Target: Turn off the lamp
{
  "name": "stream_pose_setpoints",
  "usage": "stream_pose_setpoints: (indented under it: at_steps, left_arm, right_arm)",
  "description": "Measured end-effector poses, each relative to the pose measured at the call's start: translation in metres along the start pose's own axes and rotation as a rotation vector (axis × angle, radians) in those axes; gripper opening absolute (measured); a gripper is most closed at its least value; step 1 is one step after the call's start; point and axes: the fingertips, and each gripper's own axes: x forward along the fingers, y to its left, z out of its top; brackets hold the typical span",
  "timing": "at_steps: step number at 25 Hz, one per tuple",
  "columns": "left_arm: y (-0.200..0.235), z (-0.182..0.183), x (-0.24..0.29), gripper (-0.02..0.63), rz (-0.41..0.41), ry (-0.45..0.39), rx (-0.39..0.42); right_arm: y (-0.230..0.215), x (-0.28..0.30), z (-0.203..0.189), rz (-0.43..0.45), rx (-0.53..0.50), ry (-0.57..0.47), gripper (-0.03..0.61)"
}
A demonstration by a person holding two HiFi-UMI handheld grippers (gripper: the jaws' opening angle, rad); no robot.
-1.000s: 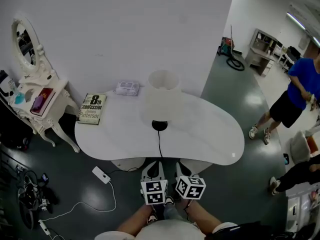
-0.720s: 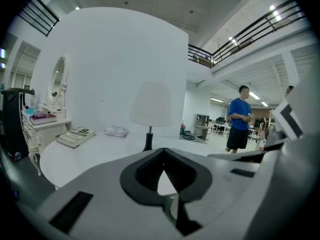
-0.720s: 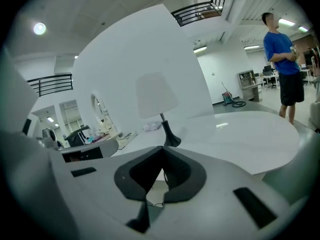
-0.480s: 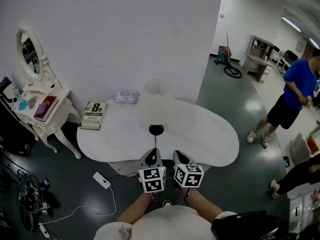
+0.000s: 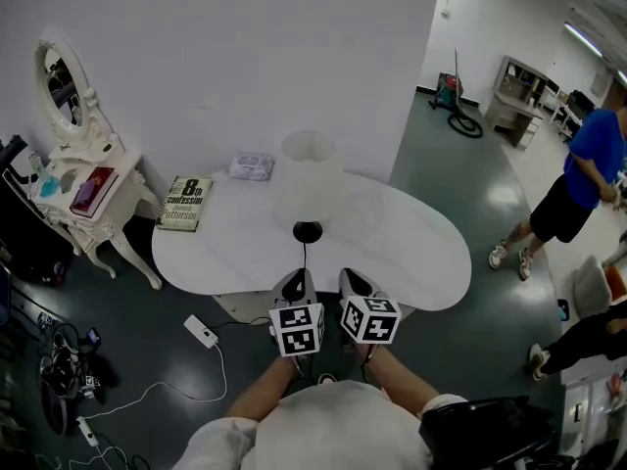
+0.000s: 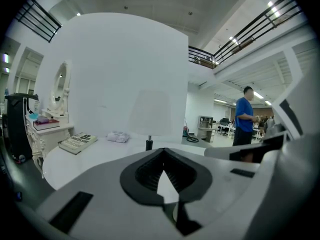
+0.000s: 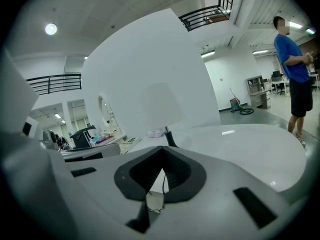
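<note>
Two hand-held grippers are shown side by side at the near edge of a white table (image 5: 421,262), each borne on a forearm of the person who wears the head camera. The left hand-held gripper (image 5: 294,282) is fully closed, its jaws brought together with nothing between them. The right hand-held gripper (image 5: 354,281) is likewise seen with its jaws met and nothing clamped. Neither is in contact with anything on the table.

The lamp (image 5: 309,179) is placed straight ahead of the pair, between the lines along which they point and a little nearer the left one's line. Its pale shade is carried upright on a thin stem above a round black base (image 5: 308,231). A thin black cord (image 5: 304,256) is led from that base back toward the left hand-held gripper. Whether the lamp is lit cannot be told from the shade.

A book (image 5: 184,204) is laid flat ahead and to the left of the left hand-held gripper, at the table's far left edge. A small pale packet (image 5: 252,166) is set beyond it, just left of the lamp shade.

Well to the left of both, off the table, a white dressing table (image 5: 98,189) with an oval mirror (image 5: 59,78) is stood against the wall. A white power adapter (image 5: 201,331) is seen on the floor below and left of the left hand-held gripper. A person in a blue shirt (image 5: 588,164) is seen standing far to the right.
</note>
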Motion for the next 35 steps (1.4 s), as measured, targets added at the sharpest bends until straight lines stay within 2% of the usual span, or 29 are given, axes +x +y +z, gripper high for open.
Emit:
stream_pose_setpoints:
  at_steps: [12, 35]
  left_arm:
    - [0.003, -0.005, 0.003, 0.009, 0.000, 0.013, 0.001]
    - [-0.002, 0.002, 0.020, 0.009, -0.032, 0.013, 0.001]
  right_arm:
    - [0.002, 0.005, -0.008, 0.011, -0.010, 0.023, -0.002]
    - [-0.009, 0.009, -0.001, -0.027, -0.001, 0.009, -0.002]
